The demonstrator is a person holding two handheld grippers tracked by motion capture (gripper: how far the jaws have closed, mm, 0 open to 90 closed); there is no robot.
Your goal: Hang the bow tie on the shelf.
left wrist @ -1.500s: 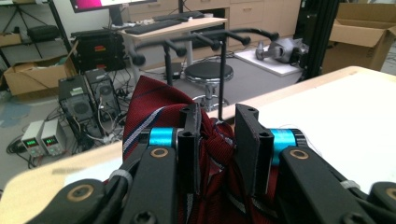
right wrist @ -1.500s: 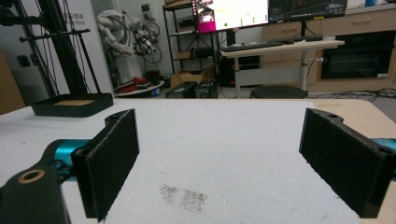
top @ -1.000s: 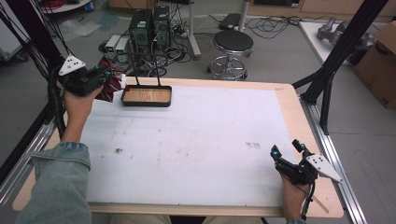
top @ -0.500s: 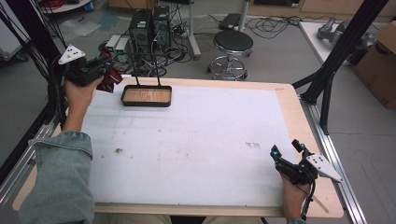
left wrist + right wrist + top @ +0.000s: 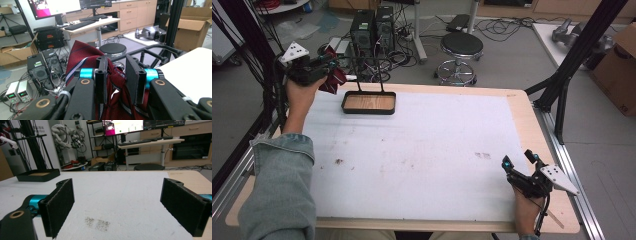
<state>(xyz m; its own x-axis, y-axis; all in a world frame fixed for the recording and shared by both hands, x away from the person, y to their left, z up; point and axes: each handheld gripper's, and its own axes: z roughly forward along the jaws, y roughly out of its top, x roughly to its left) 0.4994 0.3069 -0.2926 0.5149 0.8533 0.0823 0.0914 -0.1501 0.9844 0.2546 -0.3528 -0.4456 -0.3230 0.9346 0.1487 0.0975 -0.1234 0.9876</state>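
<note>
A dark red striped tie (image 5: 82, 56) is bunched between the jaws of my left gripper (image 5: 116, 75), which is shut on it. In the high view that left gripper (image 5: 331, 64) is raised off the table's far left corner, with the tie (image 5: 333, 80) hanging from it beside the black rack. The black tray (image 5: 368, 103) with a wooden floor and thin upright rails stands at the far left of the white mat. My right gripper (image 5: 519, 161) rests at the near right of the table, jaws wide open with nothing between them; the same right gripper (image 5: 117, 207) looks across the mat toward the tray (image 5: 38, 175).
The white mat (image 5: 422, 150) covers most of the wooden table and carries small dark smudges (image 5: 482, 156). Beyond the far edge stand a black stool (image 5: 462, 47), computer towers (image 5: 372, 27) and cables. A black frame post (image 5: 562, 95) rises at the right edge.
My left hand has lifted and carried the tie farther up and to the right, toward the rack's rails. The right gripper has stayed where it was.
</note>
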